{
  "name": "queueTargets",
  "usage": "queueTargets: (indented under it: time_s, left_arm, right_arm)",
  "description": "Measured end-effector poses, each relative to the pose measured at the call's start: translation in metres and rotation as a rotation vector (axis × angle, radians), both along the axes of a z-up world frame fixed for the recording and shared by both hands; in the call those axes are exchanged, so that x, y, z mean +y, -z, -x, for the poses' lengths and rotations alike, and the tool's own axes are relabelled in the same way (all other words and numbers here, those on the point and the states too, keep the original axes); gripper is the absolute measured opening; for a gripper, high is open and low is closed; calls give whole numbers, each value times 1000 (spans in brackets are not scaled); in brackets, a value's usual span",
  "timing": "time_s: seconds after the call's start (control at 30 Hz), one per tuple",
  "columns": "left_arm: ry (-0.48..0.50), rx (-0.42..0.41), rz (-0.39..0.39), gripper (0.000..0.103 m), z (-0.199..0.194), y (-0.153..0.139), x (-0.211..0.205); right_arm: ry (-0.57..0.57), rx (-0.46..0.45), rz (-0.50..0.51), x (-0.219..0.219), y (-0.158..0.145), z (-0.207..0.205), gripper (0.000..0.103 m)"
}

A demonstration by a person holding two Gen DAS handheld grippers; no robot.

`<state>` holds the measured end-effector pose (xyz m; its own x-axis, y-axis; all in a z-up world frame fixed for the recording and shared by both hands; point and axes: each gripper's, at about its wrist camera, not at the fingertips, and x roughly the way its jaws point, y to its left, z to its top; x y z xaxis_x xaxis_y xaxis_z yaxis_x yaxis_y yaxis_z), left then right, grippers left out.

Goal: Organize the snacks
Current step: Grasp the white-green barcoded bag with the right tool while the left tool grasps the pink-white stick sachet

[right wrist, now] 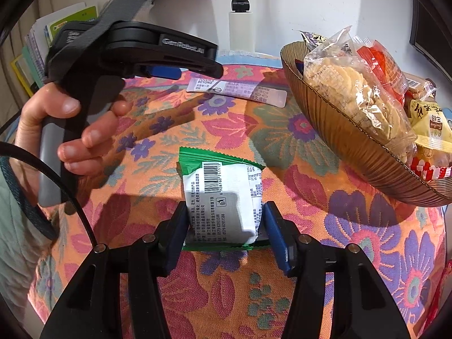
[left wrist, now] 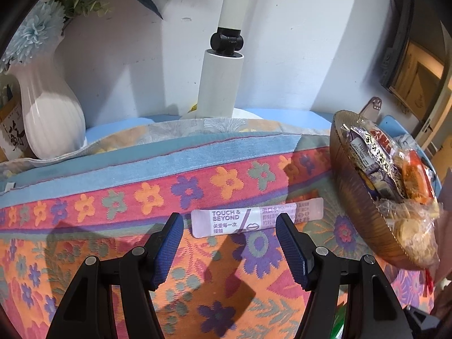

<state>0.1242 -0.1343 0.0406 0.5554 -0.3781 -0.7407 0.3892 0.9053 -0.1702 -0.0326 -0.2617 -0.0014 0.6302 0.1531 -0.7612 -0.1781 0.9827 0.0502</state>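
Lying on the flowered orange cloth (right wrist: 282, 147), a green-and-white snack packet (right wrist: 223, 197) sat between the right gripper (right wrist: 224, 226) pads, which seemed to touch its sides, though the grip was hard to judge. The left gripper (left wrist: 228, 231) hung half open and empty just before a long lilac sachet (left wrist: 254, 216). A ribbed brown bowl (right wrist: 353, 147) of snacks stood near the cloth's right edge.

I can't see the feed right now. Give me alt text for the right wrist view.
The right claw brackets a green-and-white snack packet lying barcode-up on the floral tablecloth, its pads close against the packet's sides. A brown ribbed bowl heaped with wrapped snacks sits at right, and a hand holds the left claw above a pale sachet.
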Motion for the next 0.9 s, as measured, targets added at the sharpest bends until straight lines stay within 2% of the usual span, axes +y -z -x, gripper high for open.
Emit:
queueTargets:
  time_s: [0.2,0.37,0.5,0.57,0.67,0.73,0.83,0.87,0.9]
  left_arm:
    - [36,-5,41,65,1,-1,15]
    - [124,-39,-4,65,-3,-10,19]
    - [238,-61,-25,65,-9,-15,17]
    - [305,-79,-58,65,-11,-13,8]
    - [389,-93,-140,63,-14,-2,-11]
    - [426,-118,-192,59,-16,5,-25]
    - [466,-107,-253,59,-18,19,-42]
    - [469,-132,-282,59,-14,23,-45]
    - [473,-148,-292,50,-10,23,-46]
  right_arm:
    - [2,-2,10,0,1,-1,54]
    - [8,6,-5,-6,1,-4,54]
    - [10,9,17,-8,1,-3,54]
    - [12,10,22,-8,0,-2,55]
    - [1,11,19,-4,1,-1,61]
    - [-9,15,9,-4,1,-3,64]
    - [-8,16,15,0,2,-5,65]
    - [-6,16,17,1,1,-5,65]
    - [-6,16,18,1,2,-6,65]
